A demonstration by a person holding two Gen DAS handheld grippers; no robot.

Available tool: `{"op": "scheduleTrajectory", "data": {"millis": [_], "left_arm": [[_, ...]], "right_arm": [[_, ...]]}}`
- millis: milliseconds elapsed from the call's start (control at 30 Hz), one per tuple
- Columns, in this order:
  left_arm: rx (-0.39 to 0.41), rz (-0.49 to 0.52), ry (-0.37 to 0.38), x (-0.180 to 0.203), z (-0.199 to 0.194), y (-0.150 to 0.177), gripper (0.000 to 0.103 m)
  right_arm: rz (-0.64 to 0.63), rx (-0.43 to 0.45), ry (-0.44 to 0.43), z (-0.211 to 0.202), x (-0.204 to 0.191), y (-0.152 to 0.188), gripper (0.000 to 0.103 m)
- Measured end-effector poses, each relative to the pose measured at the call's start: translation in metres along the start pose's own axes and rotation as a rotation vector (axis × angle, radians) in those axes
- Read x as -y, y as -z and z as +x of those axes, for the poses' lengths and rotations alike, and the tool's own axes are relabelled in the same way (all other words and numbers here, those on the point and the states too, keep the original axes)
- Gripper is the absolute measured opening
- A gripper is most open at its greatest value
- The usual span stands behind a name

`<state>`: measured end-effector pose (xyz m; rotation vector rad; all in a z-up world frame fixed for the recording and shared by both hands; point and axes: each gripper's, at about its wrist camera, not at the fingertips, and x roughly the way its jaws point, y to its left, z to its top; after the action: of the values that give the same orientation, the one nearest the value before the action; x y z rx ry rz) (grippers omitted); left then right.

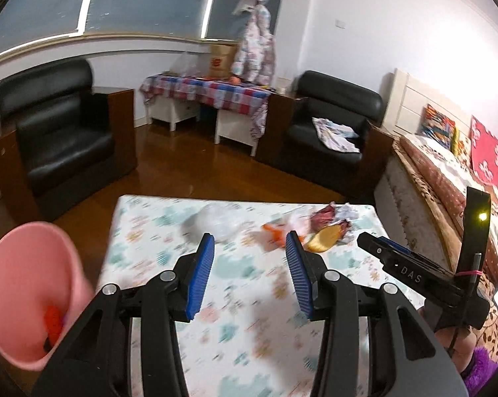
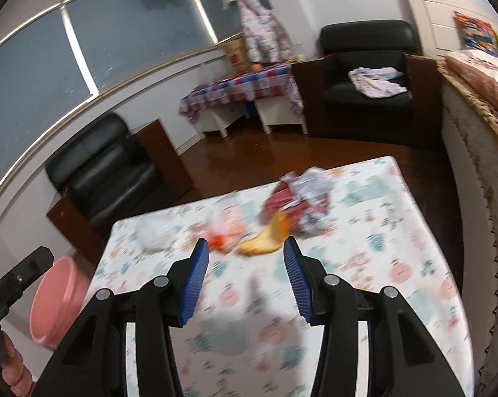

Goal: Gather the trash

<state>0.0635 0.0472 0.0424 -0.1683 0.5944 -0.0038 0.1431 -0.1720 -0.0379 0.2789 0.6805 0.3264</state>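
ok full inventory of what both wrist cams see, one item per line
table: 1, floral cloth, centre
trash pieces: several, mixed colours, far part of table
clear bag: 1, table, left of pile
bin: 1, pink, left of table, orange item inside
armchairs: 2, black, beyond table
side table: 1, checked cloth, by window
bed: 1, patterned, right
left gripper: open, empty, over table
right gripper: open, empty, facing pile
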Motion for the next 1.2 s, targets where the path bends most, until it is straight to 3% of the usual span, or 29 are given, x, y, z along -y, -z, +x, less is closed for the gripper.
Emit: {"op": "scheduleTrajectory", "data": {"millis": [200,567,700,900,1067,1133,1200], "left_arm": [[-0.031,0.066,0.022,0.032,0.05,-0.007,0.045],[-0.141,0.053,0.013,0.038,0.126,0.002,0.045],[-0.176,0.017,0.026,0.036,0.147,0.002,0.045],[-0.225,-0.032,0.042,0.032,0.17,0.009,0.045],[-0.205,-0.036,0.068,0.035,0.174,0.015,0.045],[-0.204,-0.033,0.078,0.036,0.174,0.016,0.029],[-0.204,-0.029,0.082,0.038,0.17,0.017,0.024]], "right_arm": [[0.077,-0.006,0.014,0.026,0.025,-0.016,0.047],[0.171,-0.085,0.055,0.091,0.054,-0.019,0.046],[0.173,-0.106,0.041,0.098,0.059,-0.017,0.036],[0.164,-0.112,0.041,0.1,0.06,-0.014,0.032],[0.165,-0.112,0.04,0.098,0.059,-0.014,0.032],[0.165,-0.113,0.04,0.098,0.059,-0.014,0.032],[0.164,-0.112,0.04,0.098,0.059,-0.014,0.032]]}}
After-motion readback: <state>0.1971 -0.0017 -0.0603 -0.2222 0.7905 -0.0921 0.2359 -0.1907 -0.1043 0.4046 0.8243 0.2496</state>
